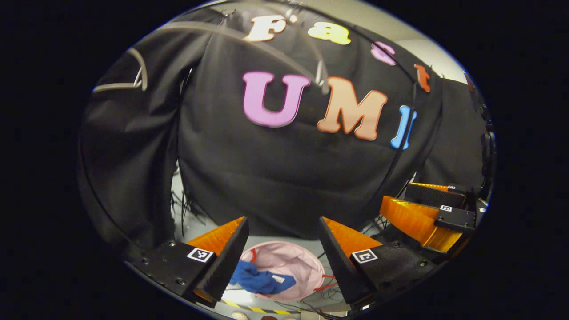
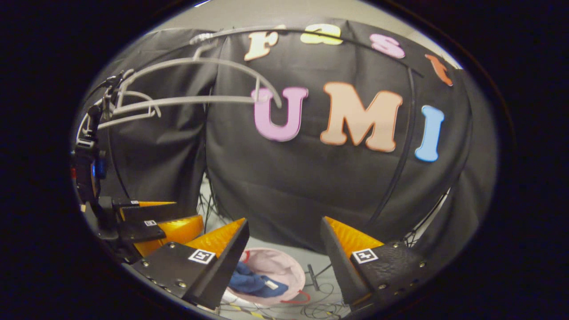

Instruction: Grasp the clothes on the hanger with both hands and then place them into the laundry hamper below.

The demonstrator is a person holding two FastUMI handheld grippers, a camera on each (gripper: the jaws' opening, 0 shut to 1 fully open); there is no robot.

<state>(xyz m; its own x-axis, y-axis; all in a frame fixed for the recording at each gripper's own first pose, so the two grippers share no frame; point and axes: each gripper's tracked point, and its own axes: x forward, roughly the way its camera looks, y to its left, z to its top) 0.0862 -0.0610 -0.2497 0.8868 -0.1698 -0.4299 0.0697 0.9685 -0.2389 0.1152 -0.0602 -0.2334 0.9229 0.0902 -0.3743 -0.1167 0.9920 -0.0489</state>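
A blue garment (image 1: 260, 280) lies crumpled inside the pink laundry hamper (image 1: 298, 260) on the floor below both grippers. In the right gripper view the same blue garment (image 2: 253, 281) rests in the hamper (image 2: 278, 264). My left gripper (image 1: 282, 249) is open above the hamper, nothing between its fingers. My right gripper (image 2: 284, 249) is open too and holds nothing. Each gripper shows at the edge of the other's view: the right gripper (image 1: 429, 213) at the right, the left gripper (image 2: 151, 224) at the left. A bare grey hanger (image 2: 195, 84) hangs at the upper left.
Thin black poles and the black cloth wall stand close behind the hamper. Cables (image 2: 320, 284) lie on the grey floor beside it. A yellow and black striped tape (image 1: 258, 307) runs along the floor in front.
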